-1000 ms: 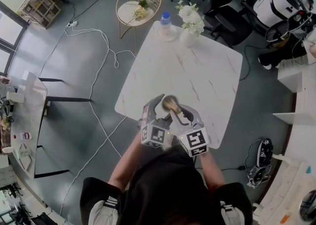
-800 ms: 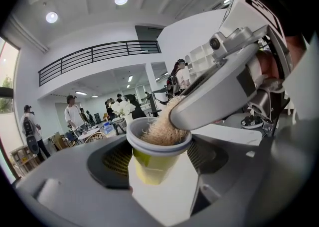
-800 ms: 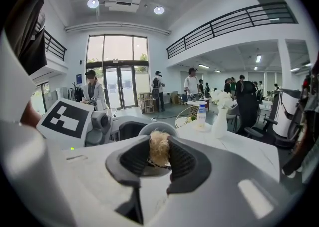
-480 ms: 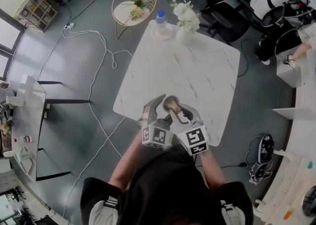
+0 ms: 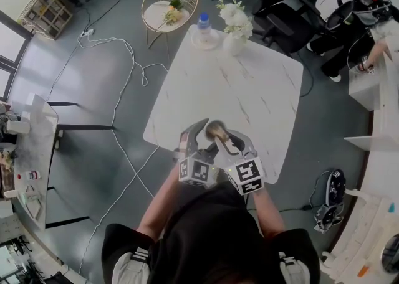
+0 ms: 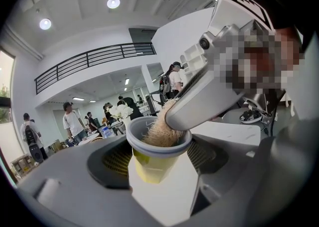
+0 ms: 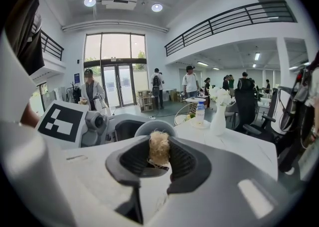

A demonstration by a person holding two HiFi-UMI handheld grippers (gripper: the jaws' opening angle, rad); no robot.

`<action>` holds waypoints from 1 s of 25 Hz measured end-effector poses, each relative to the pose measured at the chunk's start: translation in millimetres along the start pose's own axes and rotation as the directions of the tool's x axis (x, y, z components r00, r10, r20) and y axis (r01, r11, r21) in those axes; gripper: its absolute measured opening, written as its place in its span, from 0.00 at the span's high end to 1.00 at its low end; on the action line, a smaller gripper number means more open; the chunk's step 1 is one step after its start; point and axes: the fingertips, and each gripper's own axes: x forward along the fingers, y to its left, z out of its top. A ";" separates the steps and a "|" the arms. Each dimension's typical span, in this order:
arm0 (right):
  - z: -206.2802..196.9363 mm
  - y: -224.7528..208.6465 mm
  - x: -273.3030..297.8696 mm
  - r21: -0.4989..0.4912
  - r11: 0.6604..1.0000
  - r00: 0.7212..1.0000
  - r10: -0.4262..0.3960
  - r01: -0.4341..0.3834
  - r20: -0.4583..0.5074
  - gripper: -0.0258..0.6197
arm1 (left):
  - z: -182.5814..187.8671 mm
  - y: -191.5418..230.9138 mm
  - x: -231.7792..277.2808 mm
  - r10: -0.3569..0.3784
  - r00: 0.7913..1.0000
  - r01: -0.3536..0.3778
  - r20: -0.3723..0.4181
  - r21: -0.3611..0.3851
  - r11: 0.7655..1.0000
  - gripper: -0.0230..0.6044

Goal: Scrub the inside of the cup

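- The left gripper (image 6: pixel 159 159) pinches the cup (image 6: pixel 152 167) by its side wall, below the rim. Its jaws stand wide, with one pad on each side.
- The cup is upright, mouth up, lifted clear above the near edge of the desk (image 5: pixel 249 89).
- The right gripper (image 7: pixel 158 160) clamps the scrubber (image 7: pixel 159 147), a tuft of pale fibre, with its jaws drawn close on it.
- The scrubber's free end sits inside the cup mouth and fills much of it. The right gripper's jaw tips rest just above the rim.
- Judgement: the cup looks light and thin-walled, so it probably dents under a hard squeeze. Grip it mid-wall with moderate force.
- Judgement: the scrubber looks soft and springy. Hold it near the base so that the free fibres reach the inner wall.
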 end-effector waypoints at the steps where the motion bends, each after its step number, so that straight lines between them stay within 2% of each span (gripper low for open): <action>1: -0.3 -0.3 0.0 0.001 1.000 1.000 -0.002 0.002 0.000 0.80 | 0.1 0.3 -0.2 0.000 1.000 0.000 0.002 0.003 1.000 0.40; 8: -1.0 1.9 -1.5 -0.002 1.000 1.000 -0.009 0.009 0.000 0.80 | -1.0 2.0 -0.4 0.001 1.000 -0.001 0.004 -0.008 1.000 0.40; 16: -0.2 14.7 -2.9 0.001 1.000 1.000 0.019 -0.019 -0.019 0.80 | -2.3 3.5 -1.2 -0.001 1.000 0.001 0.000 -0.018 1.000 0.40; 25: 0.3 15.9 -4.0 0.001 1.000 1.000 0.012 -0.012 -0.020 0.80 | -1.2 -1.0 -2.7 -0.018 1.000 0.018 0.005 0.005 1.000 0.40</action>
